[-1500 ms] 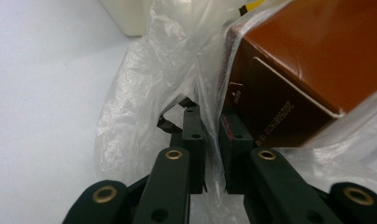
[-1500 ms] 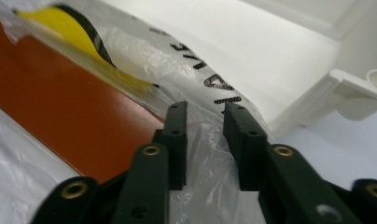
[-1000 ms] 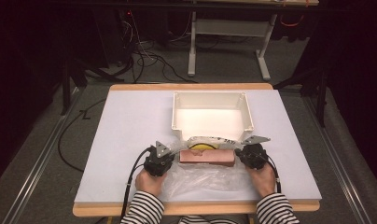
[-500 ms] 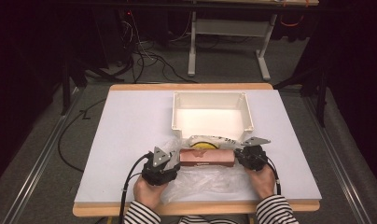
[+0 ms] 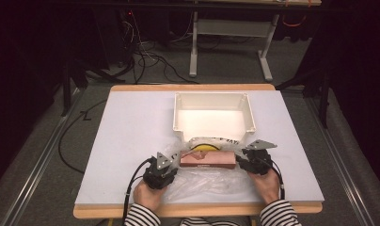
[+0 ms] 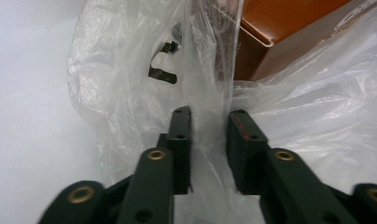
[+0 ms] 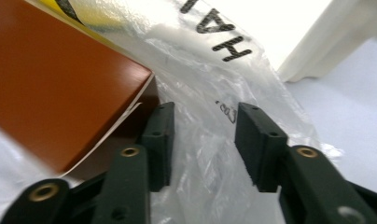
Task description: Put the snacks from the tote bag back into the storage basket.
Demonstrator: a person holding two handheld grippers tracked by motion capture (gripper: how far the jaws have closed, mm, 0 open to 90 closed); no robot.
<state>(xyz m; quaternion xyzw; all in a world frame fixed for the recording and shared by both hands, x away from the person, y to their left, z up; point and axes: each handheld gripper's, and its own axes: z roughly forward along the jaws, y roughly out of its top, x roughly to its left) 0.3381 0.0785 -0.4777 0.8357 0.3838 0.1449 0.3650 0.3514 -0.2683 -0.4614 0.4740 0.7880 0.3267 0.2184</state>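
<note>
1. You are working at the near edge of the white surface (image 5: 131, 122), where a flat reddish-brown cardboard box (image 5: 208, 159) is lying inside a clear crinkled plastic bag (image 5: 202, 181), just in front of the white open plastic bin (image 5: 213, 100).
2. Your left tongs (image 5: 173, 162) are sitting at the box's left end. In the left gripper view their jaws have just been closing and are standing a little apart, with a fold of the bag film (image 6: 207, 93) rising between them; the pads do not look pressed on it yet.
3. Your right tongs (image 5: 242, 157) are sitting at the box's right end. In the right gripper view their jaws have just been opening and are standing clearly apart, with loose film (image 7: 200, 140) lying between them and the box corner (image 7: 60, 84) to their left.
4. The bag is looking thin, soft and slippery: it will probably bunch and slide rather than carry any push, and it could tear if pulled hard against the box's corners.
5. The box is looking stiff and fairly light, with sharp edges, so it should keep its shape while the film moves around it.
6. To take hold, you are best pinching a gathered fold of film near the bag's mouth on each side, not a single layer and not the box itself.
</note>
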